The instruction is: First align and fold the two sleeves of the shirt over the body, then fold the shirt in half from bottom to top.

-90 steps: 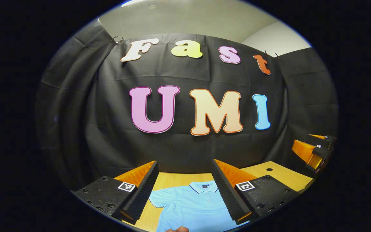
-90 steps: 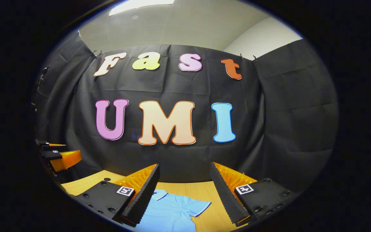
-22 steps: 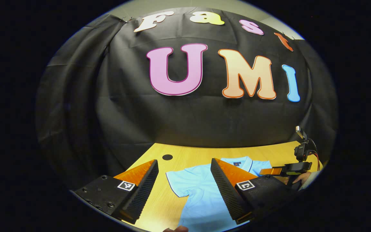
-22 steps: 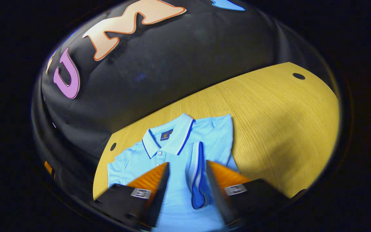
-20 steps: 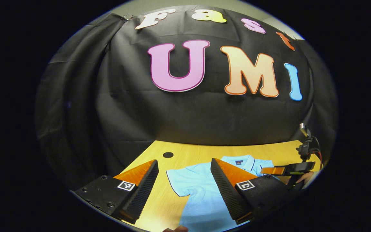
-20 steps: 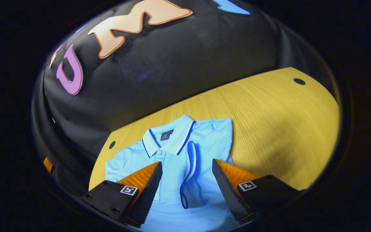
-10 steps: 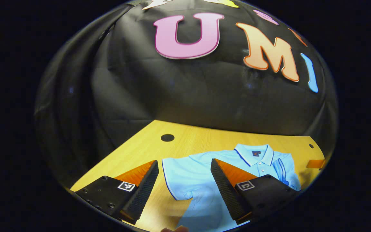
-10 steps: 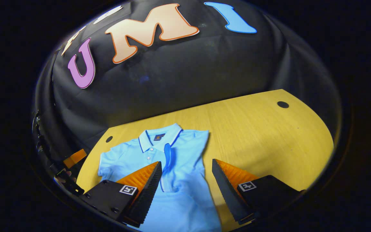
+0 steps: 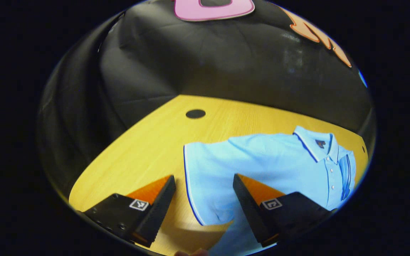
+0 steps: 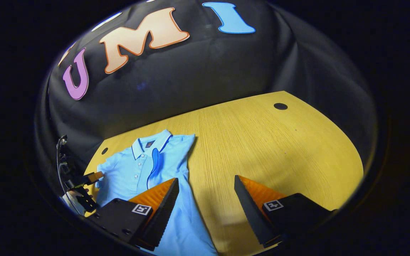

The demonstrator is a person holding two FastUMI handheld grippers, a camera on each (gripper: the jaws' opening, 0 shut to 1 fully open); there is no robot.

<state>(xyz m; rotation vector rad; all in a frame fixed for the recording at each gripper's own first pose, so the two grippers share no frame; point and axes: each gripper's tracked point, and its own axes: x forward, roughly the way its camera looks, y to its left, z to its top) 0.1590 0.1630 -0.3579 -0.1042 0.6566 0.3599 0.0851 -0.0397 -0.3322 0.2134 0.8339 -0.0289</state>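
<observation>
On the yellow wooden table [image 9: 144, 142] lies a light blue polo shirt [image 9: 262, 160], collar toward the black cloth wall [image 9: 208, 60]. In the left gripper view, the left gripper [image 9: 204, 199] hangs over the shirt's spread sleeve [image 9: 205, 185], its two fingers wide apart and holding nothing. The sleeve's dark-trimmed cuff edge runs between them: one finger stands over bare wood just beside the cuff, the other over the cloth of the sleeve and chest. Whether either fingertip touches the fabric cannot be told. The shirt's collar [image 9: 315, 142] and button placket sit farther off toward the right edge of this view, and beside the placket the other sleeve [image 9: 345, 170] lies folded over the body. A round hole [image 9: 195, 113] marks the tabletop beyond the shirt.

In the right gripper view, the right gripper [image 10: 206, 199] is held above the table and tilted down toward it, fingers spread apart and empty. The polo shirt [image 10: 144, 167] lies to the left here; one finger overlaps its side and lower body, while the other stands over bare table [image 10: 279, 142], well clear of the cloth. The folded sleeve [image 10: 154, 161] shows as a narrow strip over the chest, beside the buttons. At the left edge the left gripper [image 10: 91, 177] appears farther off, next to the spread sleeve, with a cable behind it.
</observation>
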